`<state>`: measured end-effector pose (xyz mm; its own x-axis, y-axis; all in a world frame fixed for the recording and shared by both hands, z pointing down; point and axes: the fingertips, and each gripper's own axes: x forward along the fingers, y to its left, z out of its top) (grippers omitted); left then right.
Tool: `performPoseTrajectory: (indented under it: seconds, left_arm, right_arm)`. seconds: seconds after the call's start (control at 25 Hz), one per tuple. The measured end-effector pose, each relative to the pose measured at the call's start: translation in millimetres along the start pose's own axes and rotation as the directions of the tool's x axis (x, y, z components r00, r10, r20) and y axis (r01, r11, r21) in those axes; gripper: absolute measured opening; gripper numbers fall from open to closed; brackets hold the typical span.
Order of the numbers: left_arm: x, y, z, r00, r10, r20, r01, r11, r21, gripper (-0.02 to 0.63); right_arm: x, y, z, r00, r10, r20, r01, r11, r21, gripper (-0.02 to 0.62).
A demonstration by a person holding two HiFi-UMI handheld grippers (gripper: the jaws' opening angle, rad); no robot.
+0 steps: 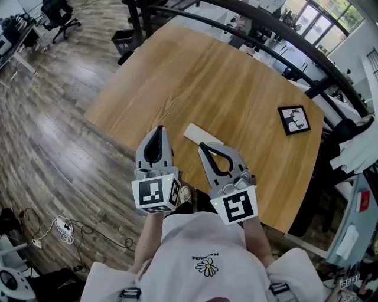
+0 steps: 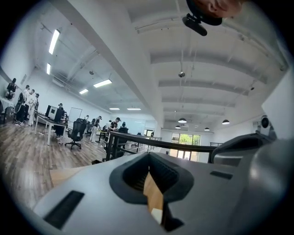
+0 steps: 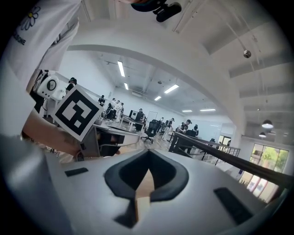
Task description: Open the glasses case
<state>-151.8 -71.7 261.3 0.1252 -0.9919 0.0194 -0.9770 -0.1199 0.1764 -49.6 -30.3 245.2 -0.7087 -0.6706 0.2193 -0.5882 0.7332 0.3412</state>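
A pale, flat glasses case (image 1: 198, 132) lies closed on the round wooden table (image 1: 195, 71), near its front edge. My left gripper (image 1: 159, 128) is shut and empty, its tip just left of the case and apart from it. My right gripper (image 1: 202, 145) is also shut and empty, its tip just in front of the case's near side. In the left gripper view the closed jaws (image 2: 149, 157) frame a strip of table and a pale sliver of the case (image 2: 156, 215). The right gripper view shows the same through its shut jaws (image 3: 148, 157), with the case (image 3: 141, 204) low in the gap.
A black-and-white marker tile (image 1: 294, 120) lies at the table's right side. A black railing (image 1: 266, 23) curves behind the table. A black bin (image 1: 124, 40) and an office chair (image 1: 59, 15) stand on the wooden floor at left, with cables (image 1: 62, 227) near my feet.
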Motion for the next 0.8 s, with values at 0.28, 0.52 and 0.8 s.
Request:
performPoseTrajectory:
  seconds: [0.28,0.52,0.8]
  left_arm:
    - [22.9,13.9,-13.0,0.998,0.003,-0.061,-0.001,1.000,0.021,0.017]
    - [40.5,15.3,-52.4,0.975,-0.088,-0.204,0.087,0.996,-0.014,0.024]
    - [49.8,-4.1,-139.4,0.787,-0.320,-0.527,0.360,0.932,-0.029,0.129]
  right_arm:
    - [15.9,-21.3,-2.4,0.999,-0.001,0.037,0.002,1.000,-0.016,0.006]
    - [23.9,-45.0,-18.8,0.999,-0.045,0.011,0.045,0.999,-0.013,0.007]
    - [30.8,-34.7,-76.5,0.983,0.099,-0.153,-0.102,0.995,-0.007,0.161]
